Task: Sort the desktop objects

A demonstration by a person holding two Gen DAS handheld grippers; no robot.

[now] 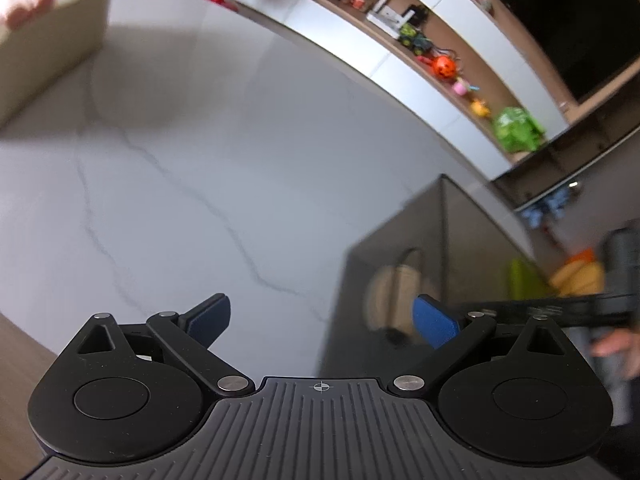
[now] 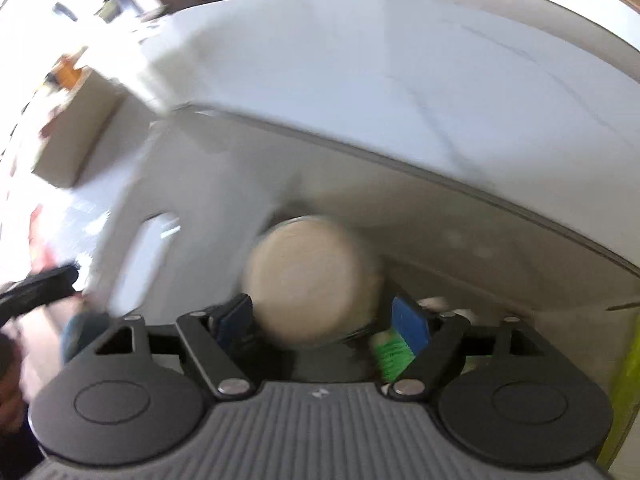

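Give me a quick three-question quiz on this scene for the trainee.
1. True or false: the left gripper holds something.
2. What sits between the jaws of the right gripper? A) a round beige lid B) a red cup C) a pen
3. Fill in: in the left wrist view, the grey box stands on the ____ side.
Key: 1 false; 2 A; 3 right.
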